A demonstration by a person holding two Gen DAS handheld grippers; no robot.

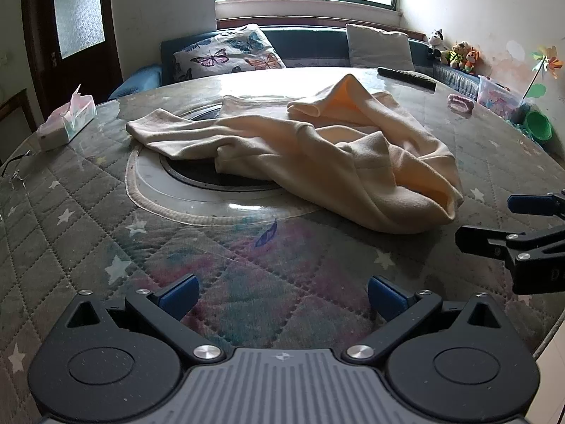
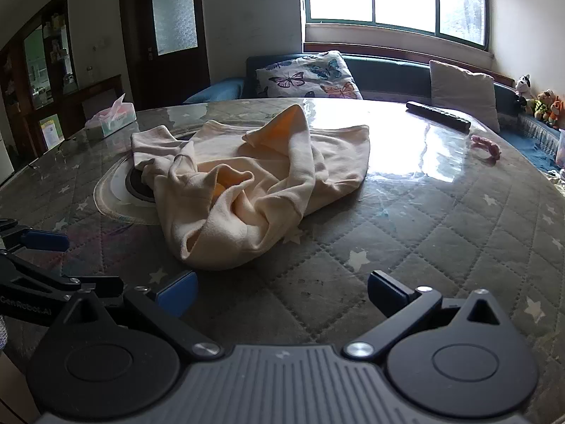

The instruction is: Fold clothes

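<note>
A cream, long-sleeved garment (image 1: 310, 148) lies crumpled in the middle of the round table (image 1: 106, 233), one sleeve stretched left over the dark central disc. In the right wrist view the same garment (image 2: 247, 183) is bunched in a heap, its orange lining showing. My left gripper (image 1: 282, 296) hovers open over the quilted cover, short of the garment, with nothing between its blue pads. My right gripper (image 2: 282, 293) is also open and empty, just in front of the garment's near edge. The right gripper (image 1: 494, 222) shows at the right edge of the left wrist view.
A tissue box (image 1: 67, 120) sits at the table's left edge. A black remote (image 2: 438, 116) and a pink hair tie (image 2: 487, 148) lie at the far right. Behind the table are a sofa with a butterfly pillow (image 1: 229, 53), plush toys (image 1: 455, 53) and a green bowl (image 1: 538, 127).
</note>
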